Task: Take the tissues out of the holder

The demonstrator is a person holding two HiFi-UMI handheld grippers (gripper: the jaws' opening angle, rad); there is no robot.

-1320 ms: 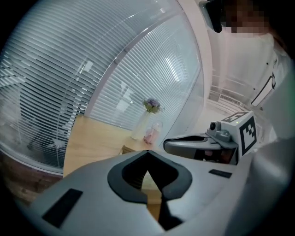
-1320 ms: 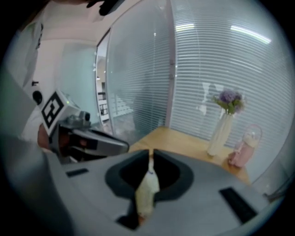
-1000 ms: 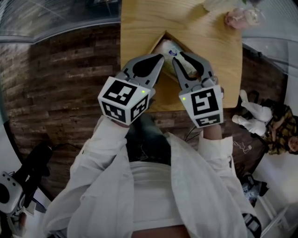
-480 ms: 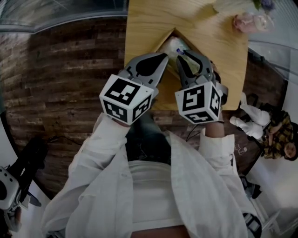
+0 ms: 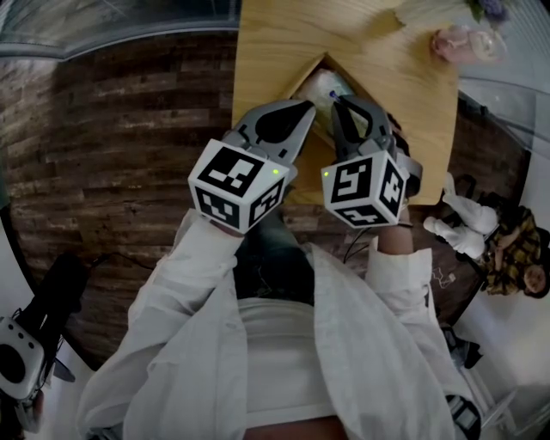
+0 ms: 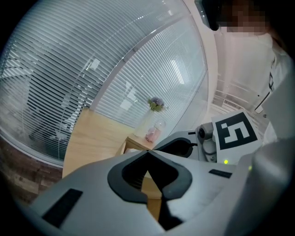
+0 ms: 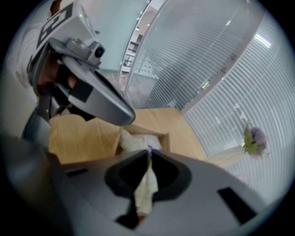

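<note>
On the wooden table (image 5: 275, 34) stands the wooden tissue holder (image 5: 297, 80), with a white wad of tissues (image 5: 320, 84) inside. My right gripper (image 5: 337, 102) is over the holder's opening. In the right gripper view that gripper (image 7: 148, 156) is shut on a pale tissue (image 7: 146, 184) that runs down between the jaws, with the holder (image 7: 164, 138) just beyond. My left gripper (image 5: 306, 106) hovers at the holder's near left side. Its jaws (image 6: 147, 152) meet at the tips with nothing between them.
A vase of flowers (image 5: 481, 9) and a pink thing under a glass dome (image 5: 455, 41) stand at the table's far right corner. Slatted blinds run behind the table. On the floor at right lie a white soft toy (image 5: 468, 219) and a doll (image 5: 516, 249).
My right gripper has rolled and drawn in toward the left gripper, above the holder. The left gripper has hardly moved.
</note>
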